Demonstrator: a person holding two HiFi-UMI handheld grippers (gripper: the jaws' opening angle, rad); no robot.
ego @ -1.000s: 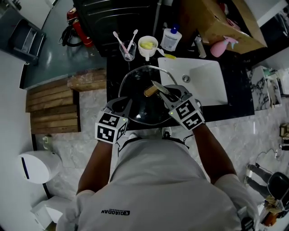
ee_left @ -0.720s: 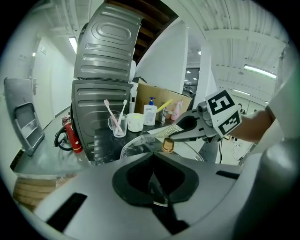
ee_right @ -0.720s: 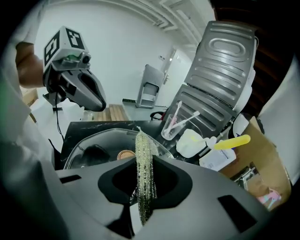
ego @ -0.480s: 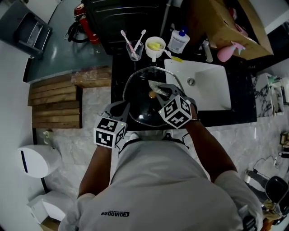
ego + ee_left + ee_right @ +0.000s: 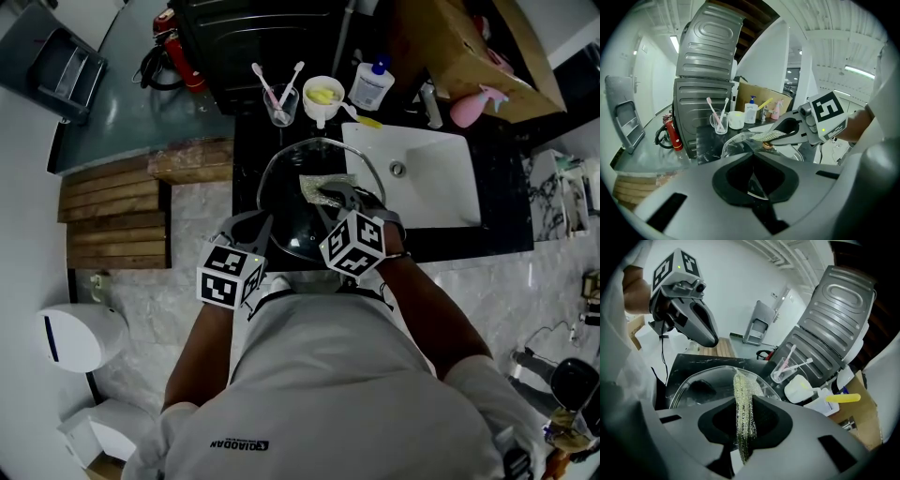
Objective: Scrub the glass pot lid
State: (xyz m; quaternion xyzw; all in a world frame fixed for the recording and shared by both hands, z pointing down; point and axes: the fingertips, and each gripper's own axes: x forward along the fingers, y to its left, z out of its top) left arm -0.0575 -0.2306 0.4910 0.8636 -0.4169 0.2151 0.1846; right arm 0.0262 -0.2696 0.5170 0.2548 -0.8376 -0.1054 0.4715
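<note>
Scrub judged partway, unfinished: glass pot lid (image 5: 292, 211) clamped by rim in left gripper (image 5: 752, 164) fingers, mesh scouring cloth (image 5: 742, 390) pinched in right gripper (image 5: 336, 197) fingers over lid.

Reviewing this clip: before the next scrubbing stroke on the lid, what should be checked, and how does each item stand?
1. Hold: left gripper shut on the rim of the glass pot lid: ok.
2. Tool: right gripper shut on the scrubbing cloth: ok.
3. Placement: cloth over the lid, beside its knob: ok.
4. Contact: cloth pressing on the glass: cannot tell.
5. Clearance: toothbrush cup apart from the lid's far rim: ok.
</note>
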